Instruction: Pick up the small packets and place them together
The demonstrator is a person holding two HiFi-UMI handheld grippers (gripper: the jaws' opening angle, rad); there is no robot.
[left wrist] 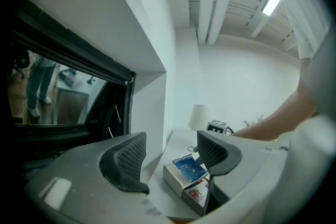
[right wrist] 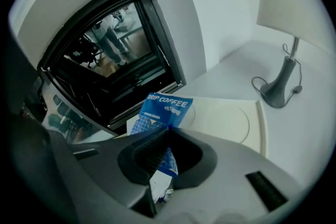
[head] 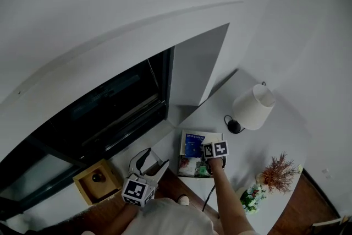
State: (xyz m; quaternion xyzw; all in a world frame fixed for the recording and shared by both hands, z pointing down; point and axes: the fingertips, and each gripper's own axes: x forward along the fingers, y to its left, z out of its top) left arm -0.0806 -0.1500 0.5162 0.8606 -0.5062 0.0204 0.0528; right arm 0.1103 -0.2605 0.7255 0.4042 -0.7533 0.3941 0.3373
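Note:
My right gripper (right wrist: 167,136) is shut on a blue "DRIP COFFEE" packet (right wrist: 164,110), which sticks out past the jaws, lifted over a white tray (right wrist: 231,122). In the head view this gripper (head: 212,151) hangs over the tray (head: 216,136) with the blue packet (head: 193,146) at its tip. More packets (head: 192,167) lie at the tray's near end. My left gripper (head: 147,167) is held level to the left of the tray. In its own view the left gripper (left wrist: 170,157) is open with nothing between the jaws; beyond them are the blue packet (left wrist: 188,168) and a colourful packet (left wrist: 196,194).
A white table lamp (head: 252,107) with its cord stands beyond the tray. A dried plant and flowers (head: 272,176) sit at the right. A small wooden box (head: 99,180) holding a red object is at the left. A dark window (head: 104,107) runs along the wall.

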